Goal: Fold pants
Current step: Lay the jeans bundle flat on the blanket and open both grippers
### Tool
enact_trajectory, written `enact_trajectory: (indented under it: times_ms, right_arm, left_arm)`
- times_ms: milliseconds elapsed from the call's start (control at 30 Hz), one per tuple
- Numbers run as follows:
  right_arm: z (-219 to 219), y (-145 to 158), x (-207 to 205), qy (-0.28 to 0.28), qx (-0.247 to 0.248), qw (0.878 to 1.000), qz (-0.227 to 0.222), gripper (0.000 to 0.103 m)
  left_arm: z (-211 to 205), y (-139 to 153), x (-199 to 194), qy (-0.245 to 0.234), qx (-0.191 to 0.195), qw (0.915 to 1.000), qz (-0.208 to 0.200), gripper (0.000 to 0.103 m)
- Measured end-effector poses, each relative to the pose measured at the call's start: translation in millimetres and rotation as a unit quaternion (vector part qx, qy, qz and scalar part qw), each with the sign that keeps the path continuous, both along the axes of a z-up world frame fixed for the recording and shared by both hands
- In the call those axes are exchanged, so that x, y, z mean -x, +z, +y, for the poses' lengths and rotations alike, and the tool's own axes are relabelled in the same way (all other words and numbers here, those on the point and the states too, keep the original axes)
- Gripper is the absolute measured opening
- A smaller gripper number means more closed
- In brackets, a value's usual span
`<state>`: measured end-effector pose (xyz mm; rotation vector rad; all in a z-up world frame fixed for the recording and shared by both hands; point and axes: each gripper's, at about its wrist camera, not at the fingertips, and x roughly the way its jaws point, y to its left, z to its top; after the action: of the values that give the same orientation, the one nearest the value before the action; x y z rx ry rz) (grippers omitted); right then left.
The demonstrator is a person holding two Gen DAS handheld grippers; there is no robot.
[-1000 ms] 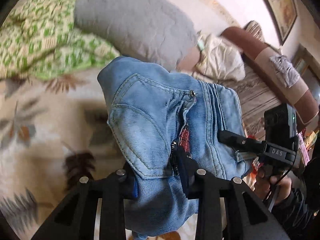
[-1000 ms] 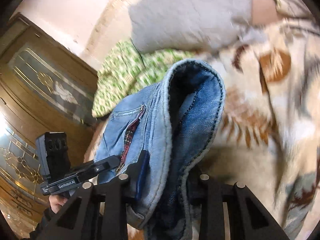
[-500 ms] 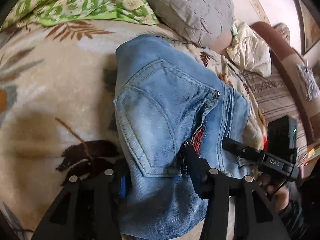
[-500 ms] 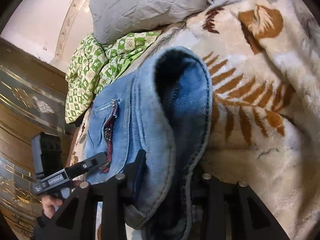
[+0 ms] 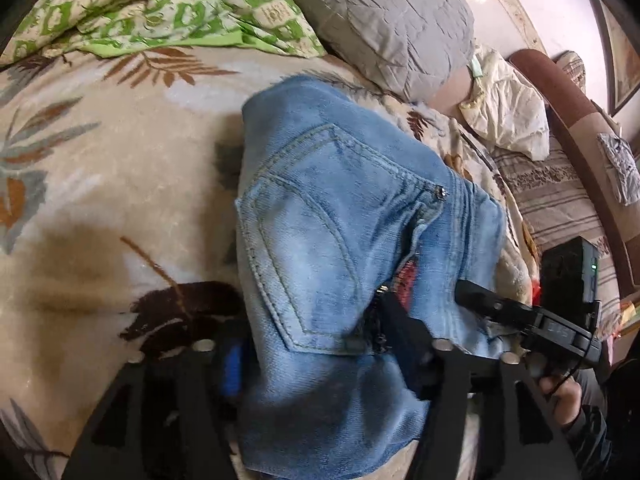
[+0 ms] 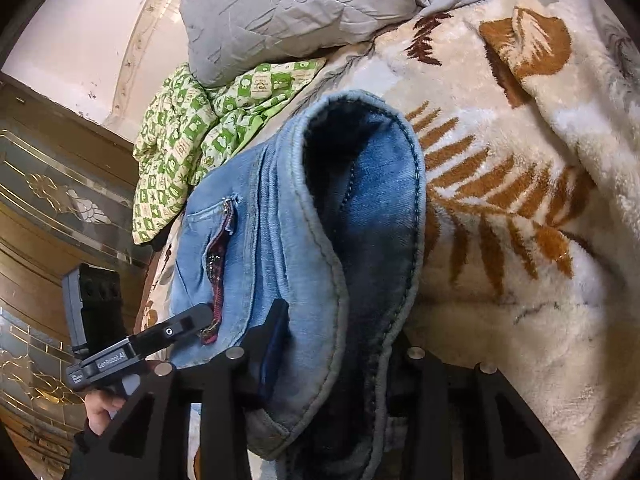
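i see the folded jeans (image 5: 344, 240) lying on the leaf-print blanket (image 5: 100, 184), back pocket up, near the grey pillow (image 5: 384, 16) and the green checked cloth (image 5: 168, 8). my left gripper (image 5: 320, 356) straddles the near edge of the jeans; its jaws are opening and the pads stand off the denim. my right gripper (image 6: 340, 360) sits at the waistband end, jaws opening too, denim between them; i cannot tell if the right pads touch the cloth. a hand (image 6: 100, 408) grips the left handle.

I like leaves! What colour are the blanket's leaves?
Mostly orange-brown and dark brown, on the cream blanket; clearest in the right wrist view.
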<state>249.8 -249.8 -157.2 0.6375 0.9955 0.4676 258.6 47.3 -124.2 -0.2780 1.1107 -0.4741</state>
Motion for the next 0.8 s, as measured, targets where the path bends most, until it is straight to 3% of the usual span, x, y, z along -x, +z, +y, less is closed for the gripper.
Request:
enact_trajectory:
  times_ms: [33,67,100,167,333,400,633,800]
  right_arm:
    - [-1,2,1,-0.001,-0.002,1.000,0.001,0.055]
    - [-3,5,2,-0.001,-0.005,1.000,0.003,0.068]
    - [-4,9,3,-0.003,-0.005,1.000,0.003,0.075]
    - [-8,21,7,-0.015,0.010,1.000,-0.007,0.102]
    - [-16,54,20,-0.014,0.034,0.998,-0.048,0.103]
    - [-16,64,26,-0.012,0.040,0.997,-0.060,0.103]
    - [-7,83,59,-0.023,0.097,0.993,-0.067,0.103]
    - [-3,106,92,-0.051,0.146,0.985,-0.073,0.103]
  left_arm:
    - [1,3,2,0.007,-0.011,0.9999,-0.008,0.087]
    - [0,6,3,0.013,-0.030,0.9994,-0.015,0.102]
    - [0,10,6,0.018,-0.056,0.9979,-0.028,0.103]
    - [0,19,12,0.019,-0.088,0.9944,-0.056,0.103]
    - [-9,47,44,0.025,-0.165,0.9760,-0.140,0.103]
    - [-11,53,53,0.026,-0.180,0.9709,-0.156,0.103]
    - [-18,67,87,0.052,-0.207,0.9600,-0.181,0.103]
    - [-27,97,119,0.073,-0.200,0.9549,-0.207,0.103]
